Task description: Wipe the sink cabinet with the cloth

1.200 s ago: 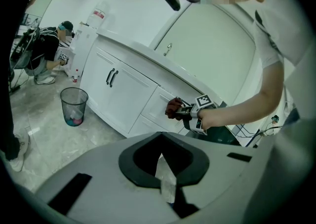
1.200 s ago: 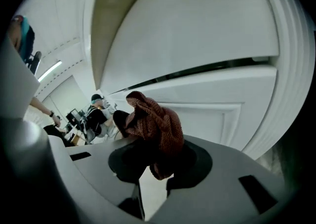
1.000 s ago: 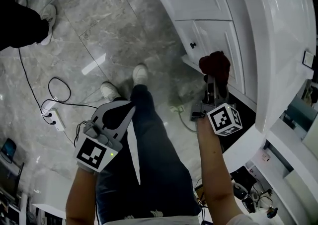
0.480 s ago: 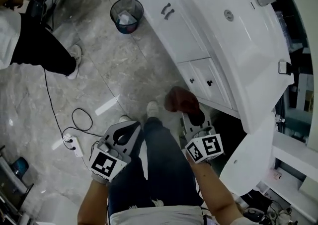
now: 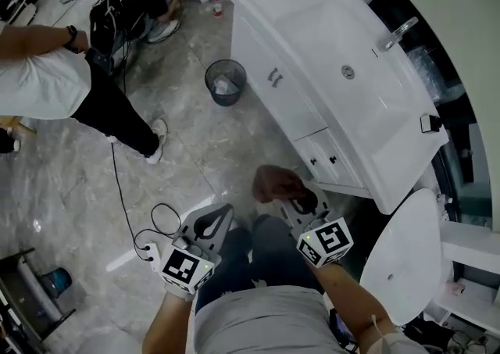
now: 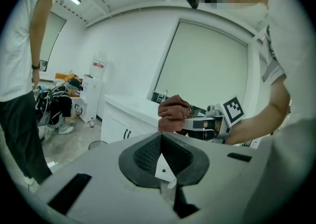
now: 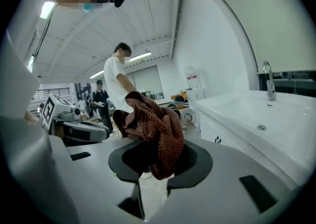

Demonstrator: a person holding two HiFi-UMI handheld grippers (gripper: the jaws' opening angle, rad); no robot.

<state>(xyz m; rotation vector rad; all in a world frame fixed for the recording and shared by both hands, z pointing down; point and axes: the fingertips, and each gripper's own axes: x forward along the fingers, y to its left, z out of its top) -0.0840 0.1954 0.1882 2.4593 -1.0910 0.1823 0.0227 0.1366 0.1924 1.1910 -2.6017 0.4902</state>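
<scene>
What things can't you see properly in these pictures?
- Tips of the right gripper: in the right gripper view, the bunched reddish-brown knitted cloth it grips covers them.
- Contents of the round dark wastebasket: too small in the head view.
- White sink cabinet: in the head view, its countertop hides all but the front.

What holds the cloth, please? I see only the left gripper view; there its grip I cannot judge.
Observer: In the right gripper view the right claw is shut on the cloth, bunched between its jaws.
Operator: Does it touch the sink cabinet?
Observer: No; the head view shows it over the floor, apart from the sink cabinet.
Operator: Anything on the floor at the left?
Observer: A white power strip with a looped cable.
</scene>
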